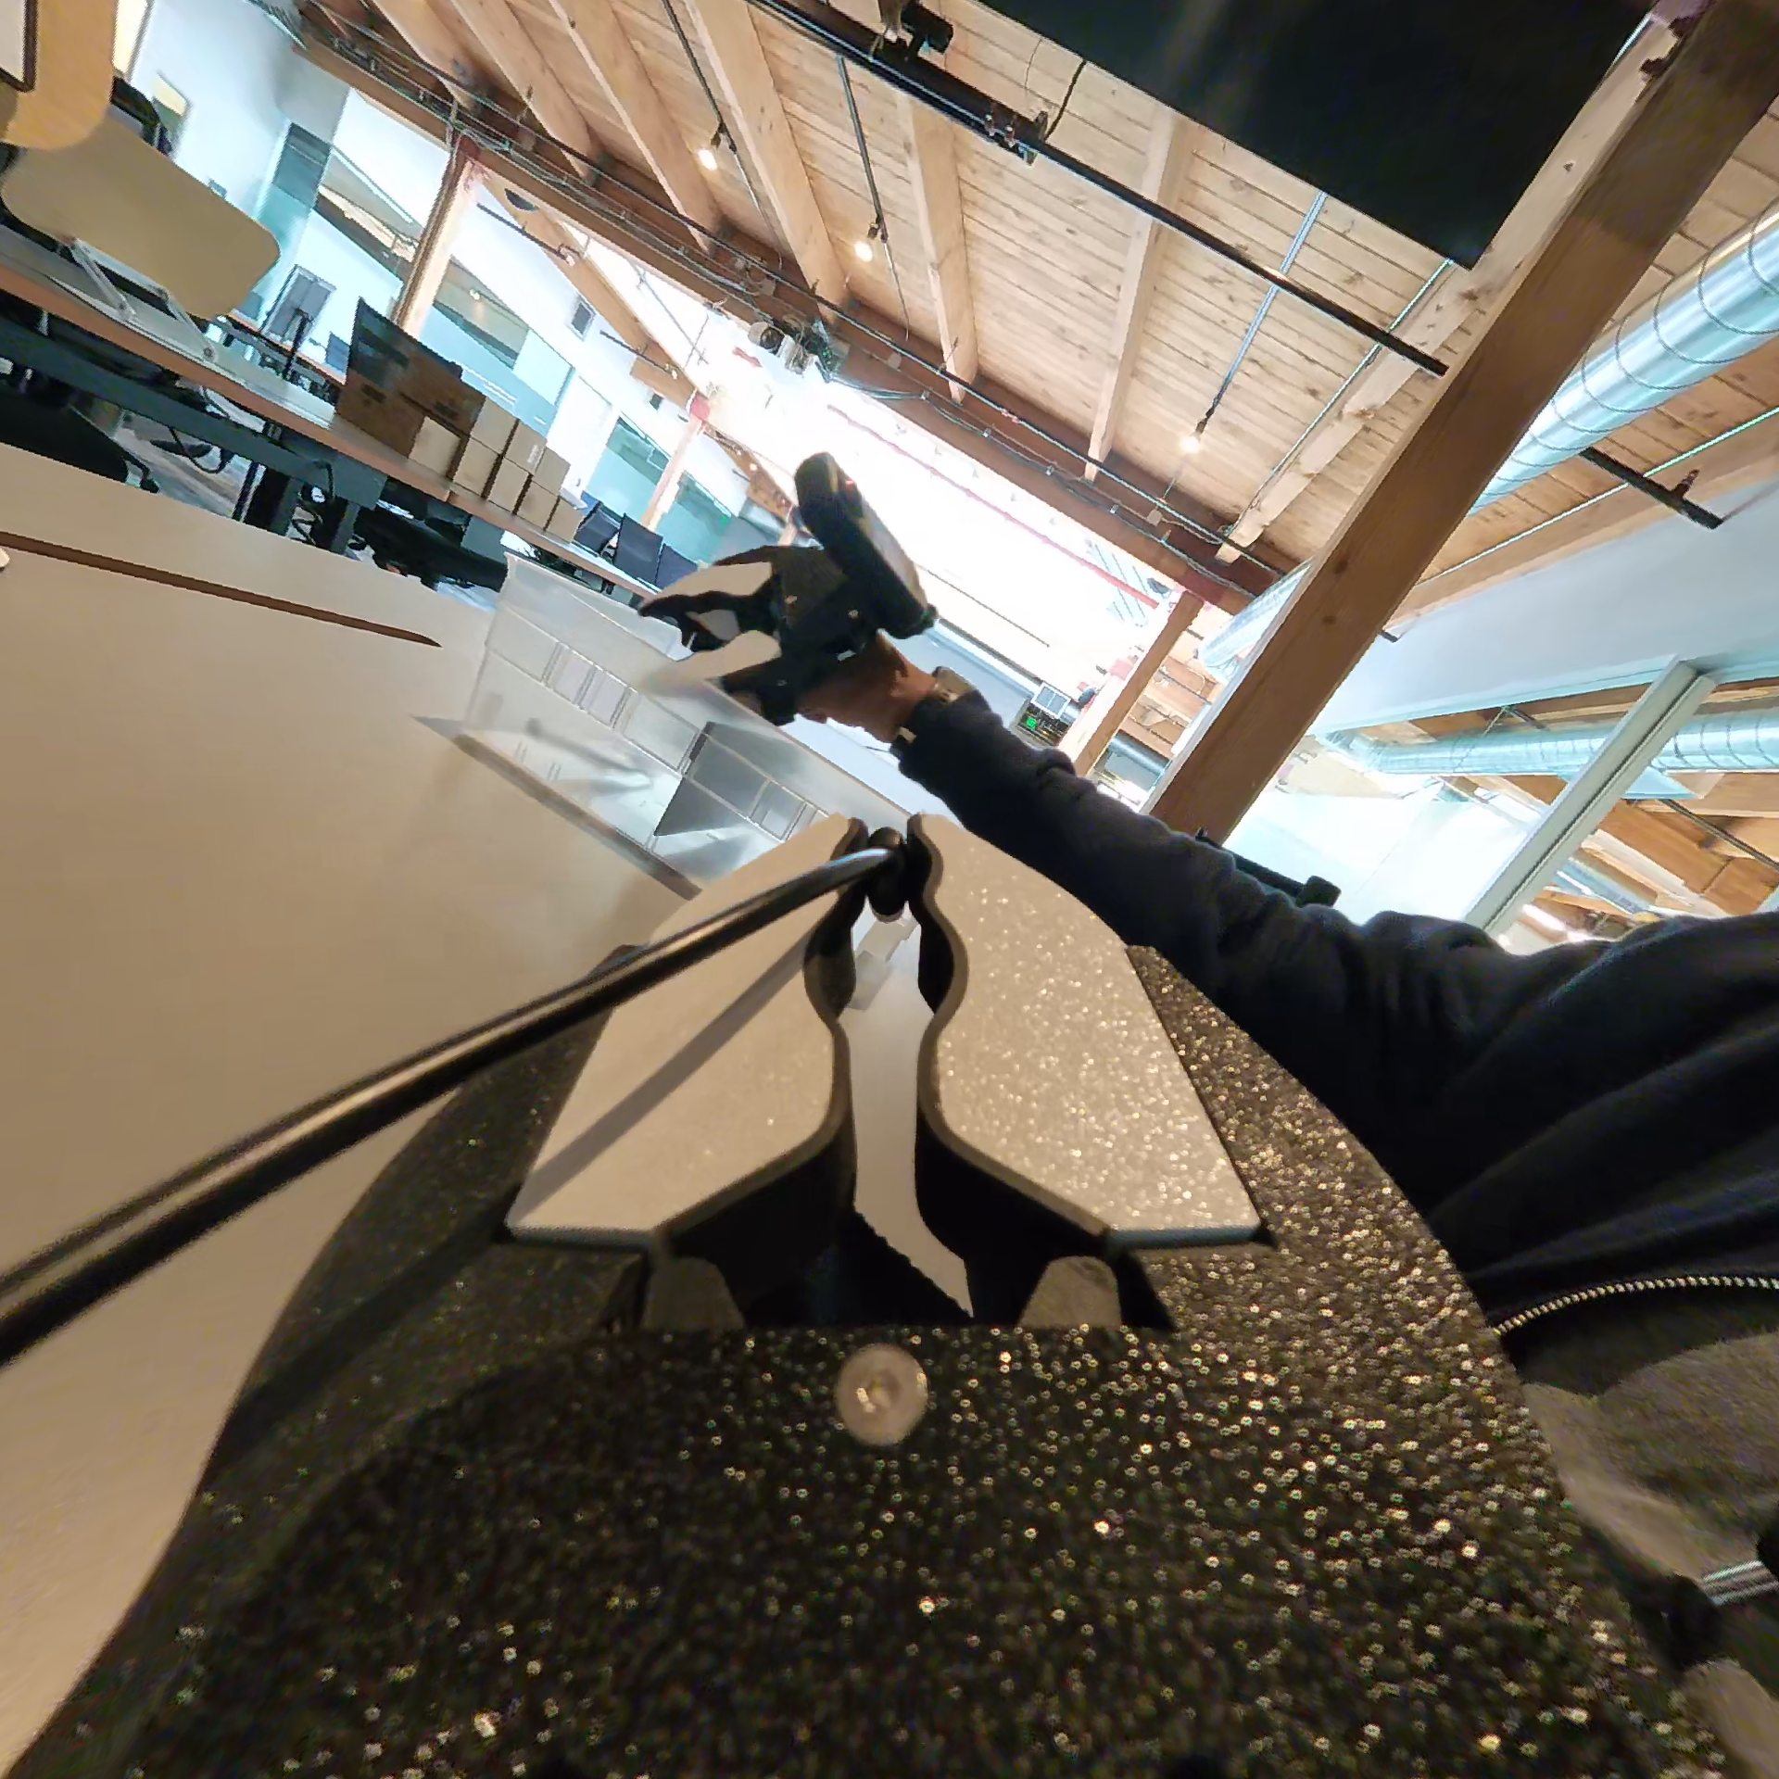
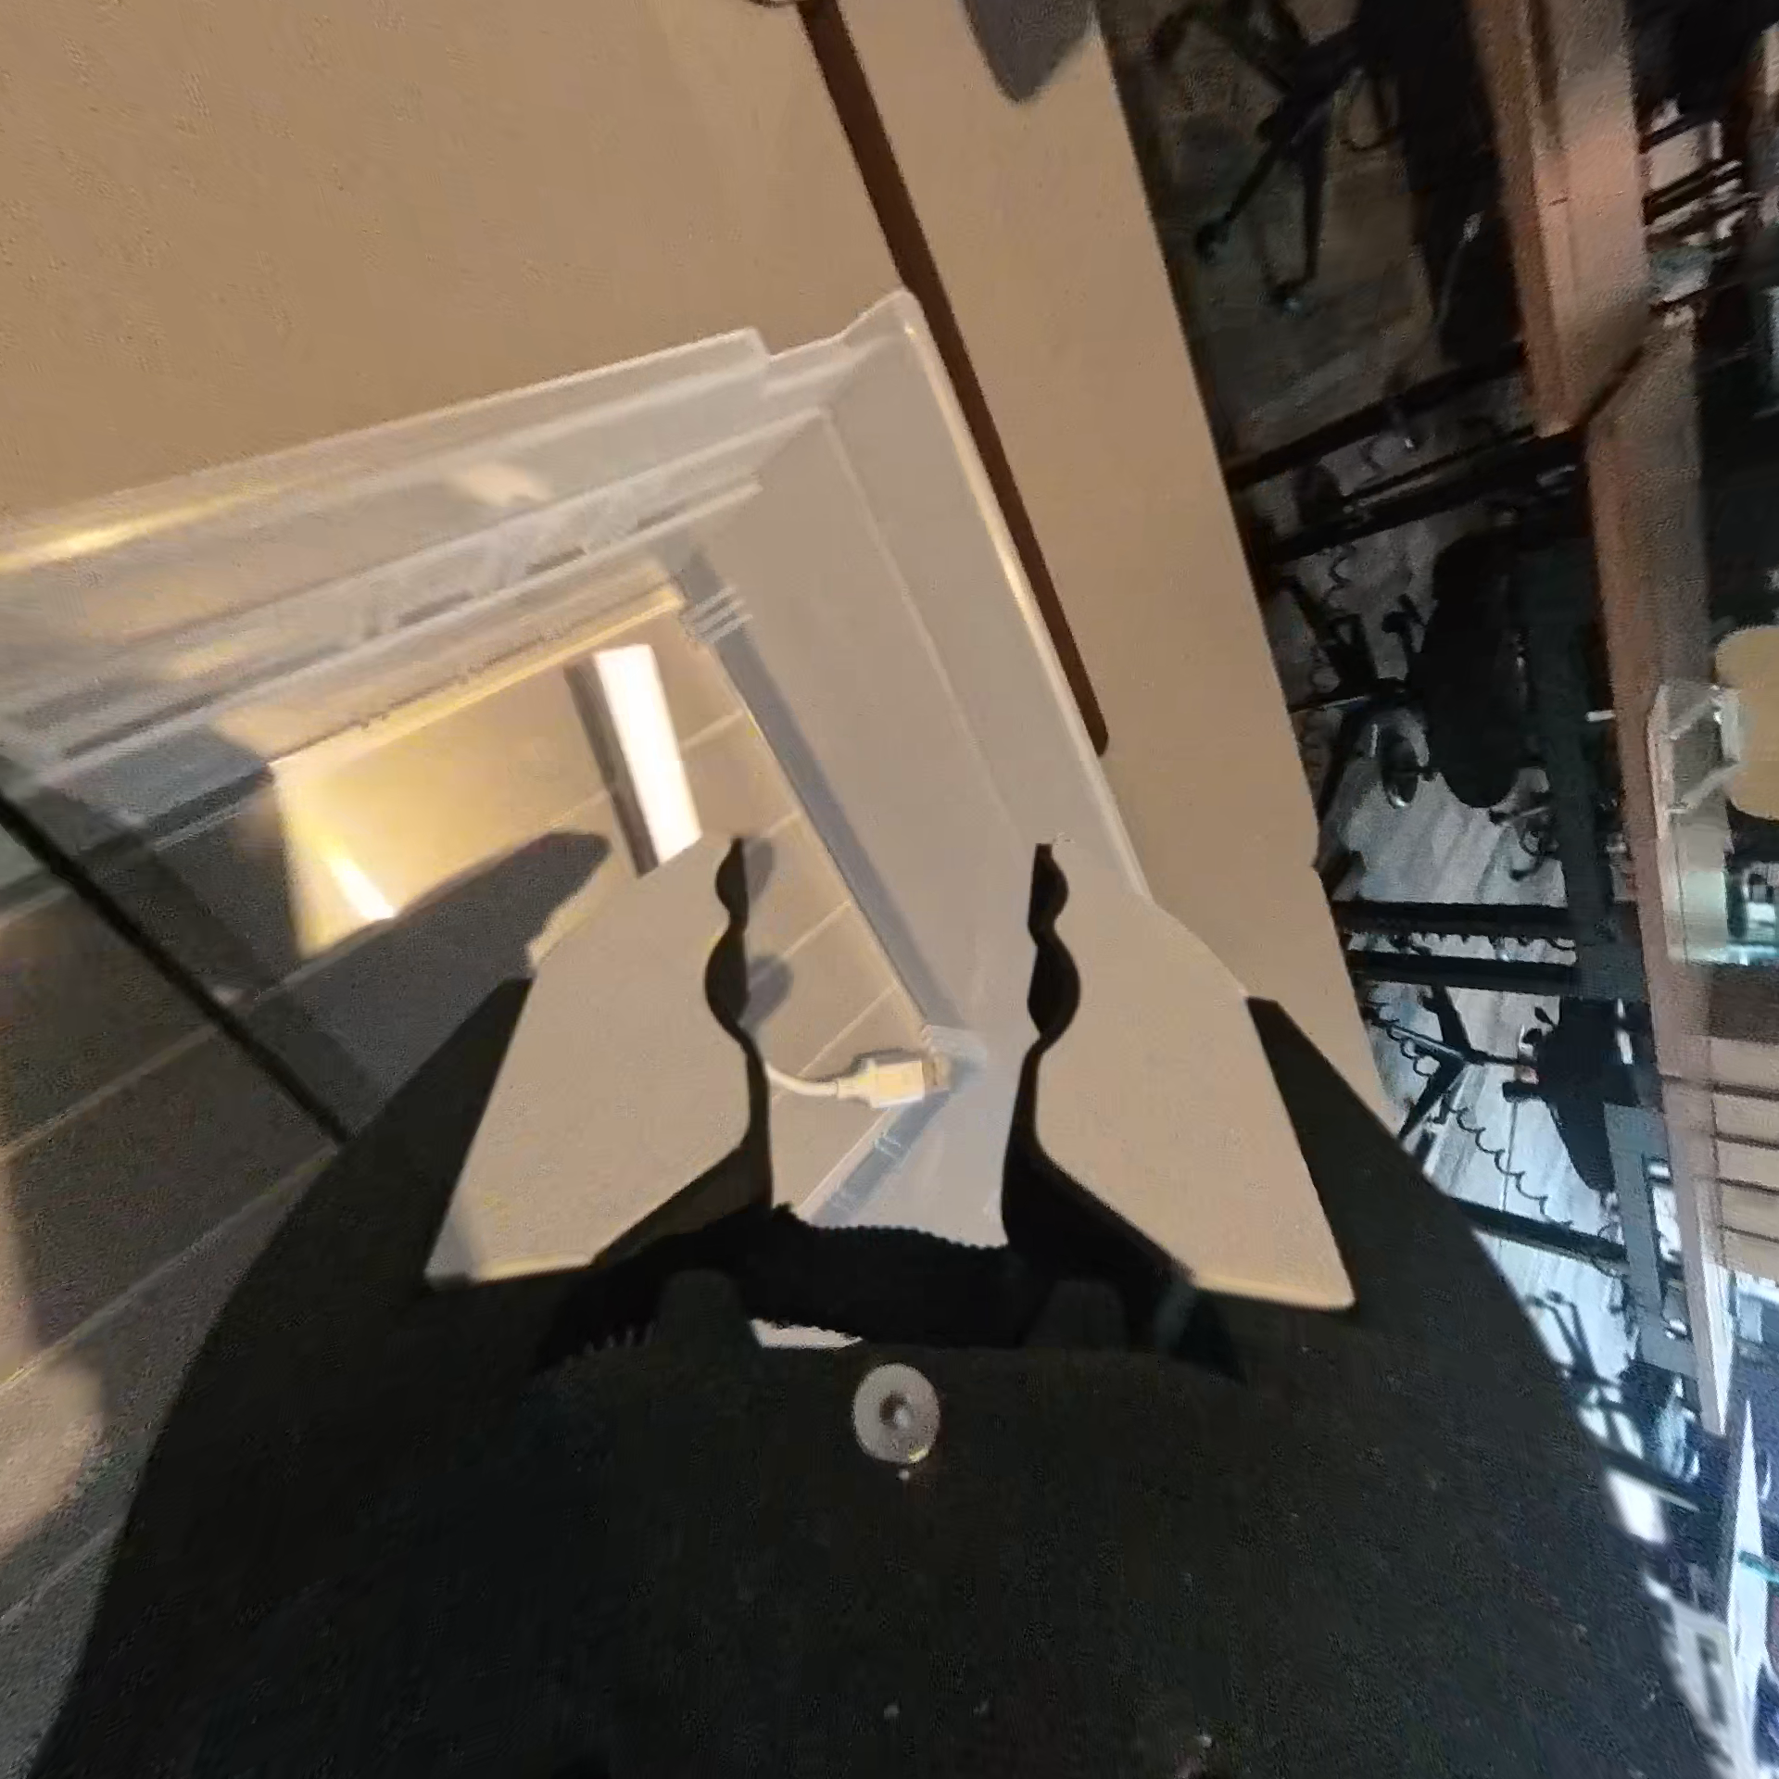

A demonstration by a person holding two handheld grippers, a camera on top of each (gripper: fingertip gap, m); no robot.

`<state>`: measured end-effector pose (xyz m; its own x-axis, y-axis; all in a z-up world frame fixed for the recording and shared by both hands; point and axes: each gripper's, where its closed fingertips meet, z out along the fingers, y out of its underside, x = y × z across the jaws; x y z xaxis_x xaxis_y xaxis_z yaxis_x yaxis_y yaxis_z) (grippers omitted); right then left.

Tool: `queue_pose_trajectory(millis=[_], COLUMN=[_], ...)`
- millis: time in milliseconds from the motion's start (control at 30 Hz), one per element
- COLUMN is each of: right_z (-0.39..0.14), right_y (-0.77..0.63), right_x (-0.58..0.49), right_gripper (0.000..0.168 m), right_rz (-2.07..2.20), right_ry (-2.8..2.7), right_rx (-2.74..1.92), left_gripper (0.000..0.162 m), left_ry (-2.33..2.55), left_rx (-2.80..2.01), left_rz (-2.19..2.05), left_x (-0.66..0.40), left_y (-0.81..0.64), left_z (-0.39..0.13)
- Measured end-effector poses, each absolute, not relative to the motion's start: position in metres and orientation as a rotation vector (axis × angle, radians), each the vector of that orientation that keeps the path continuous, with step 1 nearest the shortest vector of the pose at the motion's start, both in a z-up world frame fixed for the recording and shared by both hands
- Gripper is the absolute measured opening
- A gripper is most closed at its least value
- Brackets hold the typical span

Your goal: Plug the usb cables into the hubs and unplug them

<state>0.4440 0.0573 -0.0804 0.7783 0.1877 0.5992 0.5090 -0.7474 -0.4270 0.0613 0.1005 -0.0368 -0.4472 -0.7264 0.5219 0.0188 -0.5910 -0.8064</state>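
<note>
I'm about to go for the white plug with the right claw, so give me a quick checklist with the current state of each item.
1. Right claw open: ok, jaws stand wide apart.
2. White USB plug in sight: ok, it lies between the claw's fingers in the right wrist view, its white cord trailing left.
3. Plug already seated in a hub: cannot tell, the picture is blurred.
4. Left claw secure on the black cable: ok, shut on it at the tips.
5. Claws apart from each other: ok, the left wrist view shows the right one farther off over the clear acrylic stand.
</note>
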Motion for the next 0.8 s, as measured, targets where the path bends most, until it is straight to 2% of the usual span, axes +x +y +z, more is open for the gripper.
queue_pose_trajectory(millis=[133,267,467,633,700,800], right_z=[-0.055,-0.028,-0.018,-0.007,0.009,0.016], right_y=[0.031,-0.009,-0.067,-0.091,-0.102,-0.117], right_x=[0.439,0.356,0.249,0.257,0.271,0.294], right_gripper=[0.059,0.051,0.036,0.033,0.03,0.029], right_rz=[-0.782,-0.526,-0.231,-0.214,-0.178,-0.204], right_ry=[-0.362,-0.291,-0.208,-0.07,0.0,0.071], right_rx=[-2.309,-2.072,-1.738,-1.615,-1.542,-1.532], left_gripper=[0.007,0.007,0.007,0.007,0.007,0.007], left_ry=[1.045,1.143,1.564,1.702,1.705,1.667], left_rx=[-1.284,-1.321,-1.225,-1.107,-1.044,-1.061], left_rz=[-2.076,-2.04,-1.966,-2.395,-2.487,-2.647], left_x=[0.063,0.075,0.157,0.242,0.27,0.309], left_y=[0.101,0.099,0.052,-0.047,-0.084,-0.122], left_z=[-0.038,-0.034,0.04,0.125,0.137,0.128])
